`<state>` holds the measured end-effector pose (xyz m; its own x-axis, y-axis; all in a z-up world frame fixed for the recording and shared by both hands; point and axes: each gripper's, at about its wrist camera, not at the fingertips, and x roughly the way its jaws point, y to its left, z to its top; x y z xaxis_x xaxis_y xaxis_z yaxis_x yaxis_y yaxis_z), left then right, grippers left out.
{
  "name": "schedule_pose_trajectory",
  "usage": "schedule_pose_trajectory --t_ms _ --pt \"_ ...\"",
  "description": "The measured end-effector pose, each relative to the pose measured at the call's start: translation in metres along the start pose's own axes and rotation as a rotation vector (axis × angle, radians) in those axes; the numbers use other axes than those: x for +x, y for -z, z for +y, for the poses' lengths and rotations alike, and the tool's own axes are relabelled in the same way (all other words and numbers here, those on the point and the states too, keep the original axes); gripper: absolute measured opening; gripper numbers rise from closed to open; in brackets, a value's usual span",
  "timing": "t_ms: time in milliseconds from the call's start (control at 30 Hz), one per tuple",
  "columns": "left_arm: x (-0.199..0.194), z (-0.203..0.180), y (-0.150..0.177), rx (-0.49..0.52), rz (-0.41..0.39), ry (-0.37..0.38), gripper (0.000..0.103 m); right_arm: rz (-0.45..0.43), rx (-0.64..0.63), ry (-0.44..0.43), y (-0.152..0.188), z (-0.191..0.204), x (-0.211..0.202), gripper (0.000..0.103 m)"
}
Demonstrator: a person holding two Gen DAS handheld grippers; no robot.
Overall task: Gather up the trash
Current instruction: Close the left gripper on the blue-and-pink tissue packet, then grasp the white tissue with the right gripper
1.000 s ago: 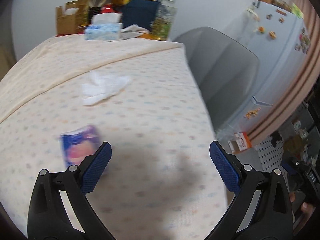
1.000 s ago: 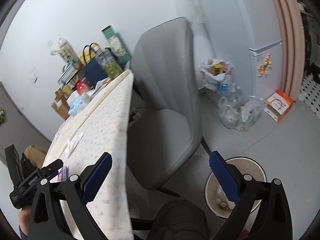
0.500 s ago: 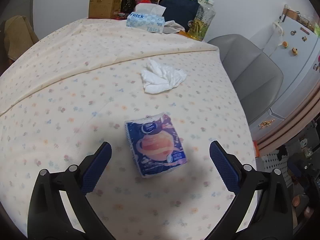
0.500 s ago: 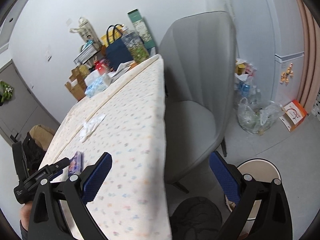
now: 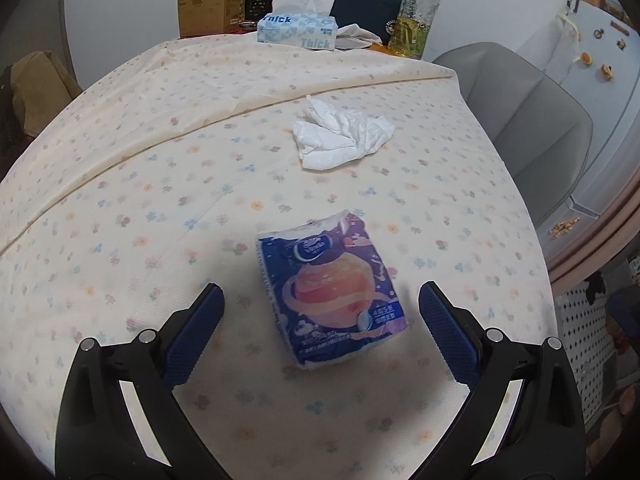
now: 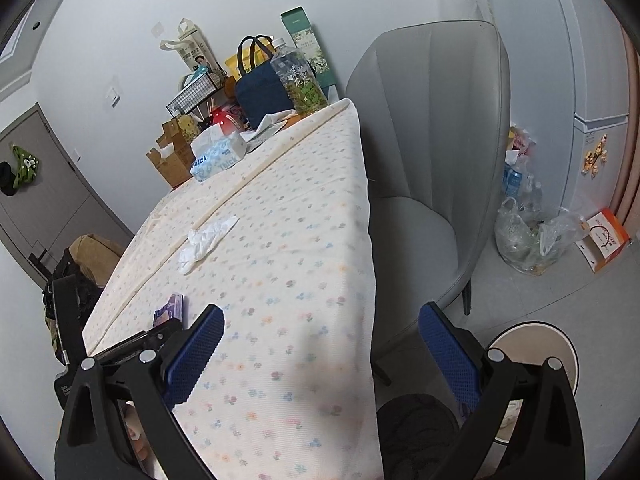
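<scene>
A purple and orange tissue packet (image 5: 332, 292) lies flat on the flowered tablecloth (image 5: 120, 220), between and just ahead of the fingers of my left gripper (image 5: 320, 320), which is open and touches nothing. Behind it lies a crumpled white tissue (image 5: 340, 138). In the right wrist view the same packet (image 6: 170, 310) and crumpled tissue (image 6: 204, 242) lie on the table to the left. My right gripper (image 6: 320, 344) is open and empty over the table's right edge. A round bin (image 6: 536, 344) stands on the floor at lower right, partly hidden by a finger.
A tissue box (image 5: 298, 30), cardboard box (image 5: 204, 4), dark bag (image 5: 364, 4) and bottle (image 5: 412, 24) crowd the table's far end. A grey chair (image 6: 428, 160) stands at the table's right side. Plastic bags (image 6: 528, 236) and a fridge (image 6: 596, 80) are beyond.
My left gripper has swung left and nearer, so the packet now sits centred between its fingers. My right gripper has turned left from the chair and bin toward the table.
</scene>
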<state>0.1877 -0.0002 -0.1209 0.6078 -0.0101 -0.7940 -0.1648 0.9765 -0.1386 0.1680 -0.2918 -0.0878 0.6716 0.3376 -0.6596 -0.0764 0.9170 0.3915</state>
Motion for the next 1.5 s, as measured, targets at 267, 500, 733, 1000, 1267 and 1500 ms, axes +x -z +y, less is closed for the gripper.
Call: schedule_pose_trajectory --t_ms 267,500,733,1000,1267,1500 --pt "-0.001 0.002 -0.003 0.008 -0.033 -0.077 0.054 0.009 -0.027 -0.020 -0.003 0.014 0.011 0.096" --pt "-0.018 0.032 -0.014 -0.078 -0.091 -0.036 0.036 0.020 -0.135 -0.040 -0.016 0.057 0.030 0.096" --pt "-0.032 0.064 -0.024 -0.140 -0.149 -0.048 0.036 0.052 -0.249 -0.066 -0.029 0.113 0.060 0.091" --pt "-0.044 0.102 -0.029 -0.225 -0.201 -0.071 0.036 0.117 -0.273 -0.097 -0.042 0.157 0.104 0.076" --pt "-0.048 0.139 -0.028 -0.309 -0.215 -0.072 0.036 0.177 -0.298 -0.058 -0.044 0.185 0.159 0.076" --pt "-0.040 0.164 -0.026 -0.359 -0.209 -0.097 0.036 0.205 -0.300 0.006 -0.040 0.197 0.196 0.079"
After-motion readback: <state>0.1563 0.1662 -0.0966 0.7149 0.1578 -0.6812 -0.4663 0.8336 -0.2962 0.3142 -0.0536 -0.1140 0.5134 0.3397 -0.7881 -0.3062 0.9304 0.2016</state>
